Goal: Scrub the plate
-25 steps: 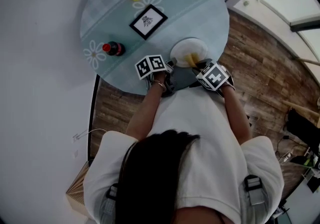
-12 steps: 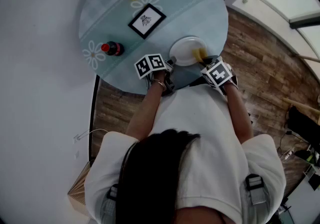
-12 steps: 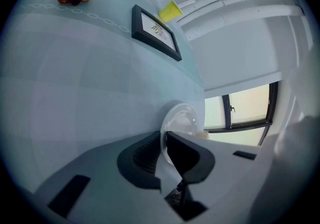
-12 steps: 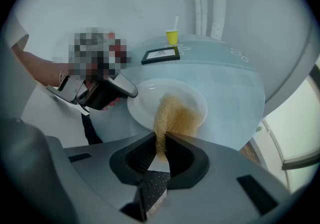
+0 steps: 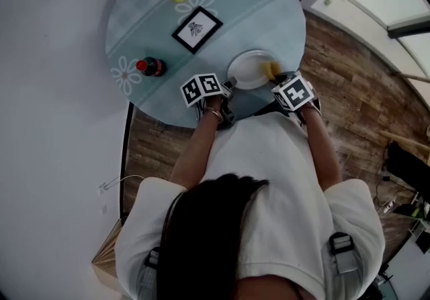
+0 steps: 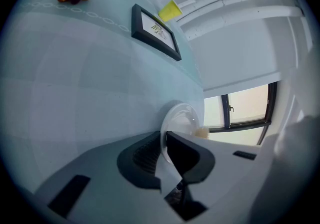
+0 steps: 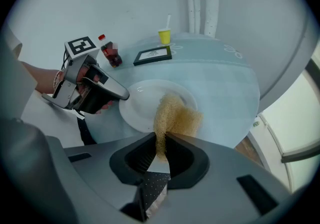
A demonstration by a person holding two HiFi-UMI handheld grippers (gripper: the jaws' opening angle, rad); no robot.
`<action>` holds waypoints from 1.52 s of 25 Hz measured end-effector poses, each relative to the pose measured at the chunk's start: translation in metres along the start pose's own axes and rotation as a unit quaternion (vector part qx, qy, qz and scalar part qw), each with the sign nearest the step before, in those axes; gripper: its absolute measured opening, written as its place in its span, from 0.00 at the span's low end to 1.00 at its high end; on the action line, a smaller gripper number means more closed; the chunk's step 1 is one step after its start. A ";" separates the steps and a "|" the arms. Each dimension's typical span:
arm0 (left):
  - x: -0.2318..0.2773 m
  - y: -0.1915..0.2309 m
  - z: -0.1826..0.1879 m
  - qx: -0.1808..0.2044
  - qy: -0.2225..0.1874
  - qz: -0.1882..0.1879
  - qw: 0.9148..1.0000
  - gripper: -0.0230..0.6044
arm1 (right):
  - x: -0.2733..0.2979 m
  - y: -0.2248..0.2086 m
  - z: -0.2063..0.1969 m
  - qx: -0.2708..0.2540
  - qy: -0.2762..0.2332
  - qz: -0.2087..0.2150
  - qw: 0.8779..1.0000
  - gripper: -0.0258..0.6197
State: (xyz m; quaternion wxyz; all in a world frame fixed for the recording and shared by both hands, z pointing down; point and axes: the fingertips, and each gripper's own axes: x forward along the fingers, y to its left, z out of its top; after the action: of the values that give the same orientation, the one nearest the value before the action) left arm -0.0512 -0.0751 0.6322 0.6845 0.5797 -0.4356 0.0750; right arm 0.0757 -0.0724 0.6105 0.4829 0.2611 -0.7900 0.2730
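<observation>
Plate (image 5: 250, 69): my left hand-held gripper (image 6: 164, 140) clamps its left rim; my right hand-held gripper (image 7: 161, 144) grips sponge (image 7: 176, 115) at right rim, centre leftward.

The 2 bare forearms reach forward, side by side. The left gripper (image 5: 230, 82) slants gently down, jaws clamped on the plate (image 5: 250, 67) rim. The right gripper (image 5: 274, 76) pitches steeply down, jaws pinching the sponge (image 7: 175, 115).
</observation>
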 end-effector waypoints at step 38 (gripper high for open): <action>-0.001 -0.002 0.000 -0.003 -0.010 -0.007 1.000 0.11 | 0.037 -0.004 0.053 -0.134 0.068 -0.052 0.987 0.14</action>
State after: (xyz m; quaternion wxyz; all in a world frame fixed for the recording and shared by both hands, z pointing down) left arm -0.0505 -0.0752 0.6306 0.6824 0.5818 -0.4380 0.0633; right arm 0.0301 -0.1168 0.6246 0.5800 0.2157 -0.7699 0.1560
